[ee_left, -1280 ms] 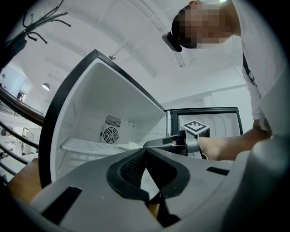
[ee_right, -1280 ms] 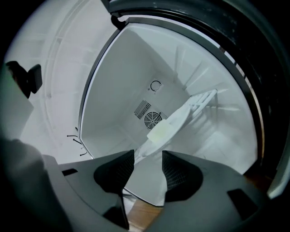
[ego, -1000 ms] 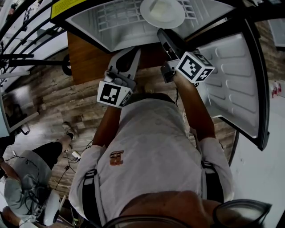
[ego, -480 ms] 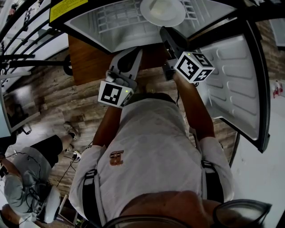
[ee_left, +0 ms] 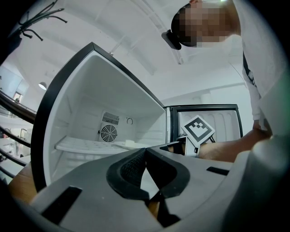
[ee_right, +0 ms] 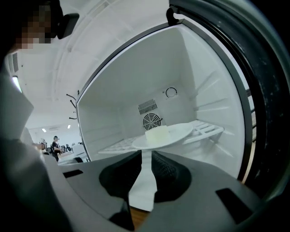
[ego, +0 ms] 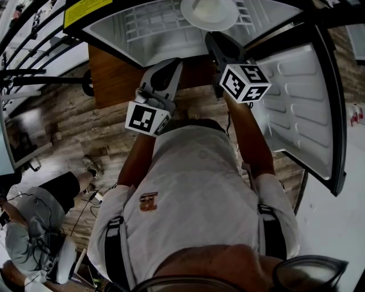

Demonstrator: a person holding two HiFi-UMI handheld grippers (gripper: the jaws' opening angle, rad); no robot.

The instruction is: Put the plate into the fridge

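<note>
A white plate (ego: 209, 11) with a pale block (ee_right: 157, 134) on it lies on the fridge's wire shelf (ee_right: 206, 129). In the right gripper view the plate (ee_right: 174, 132) sits just beyond the jaw tips. My right gripper (ego: 212, 39) points into the fridge right below the plate's near rim. Its jaws stand a narrow gap apart, and nothing is between them (ee_right: 146, 154). My left gripper (ego: 171, 63) hovers lower left of it, outside the fridge, shut and empty (ee_left: 145, 152).
The fridge compartment (ego: 148, 28) is open and its door (ego: 302, 102) is swung out to the right. A fan vent (ee_right: 152, 121) is on the back wall. A wooden top (ego: 114, 74) lies under the fridge. A person (ego: 34, 234) sits at lower left on the plank floor.
The right gripper has edged forward toward the fridge and its marker cube has turned. The left gripper moved slightly forward. The plate has stayed on the shelf.
</note>
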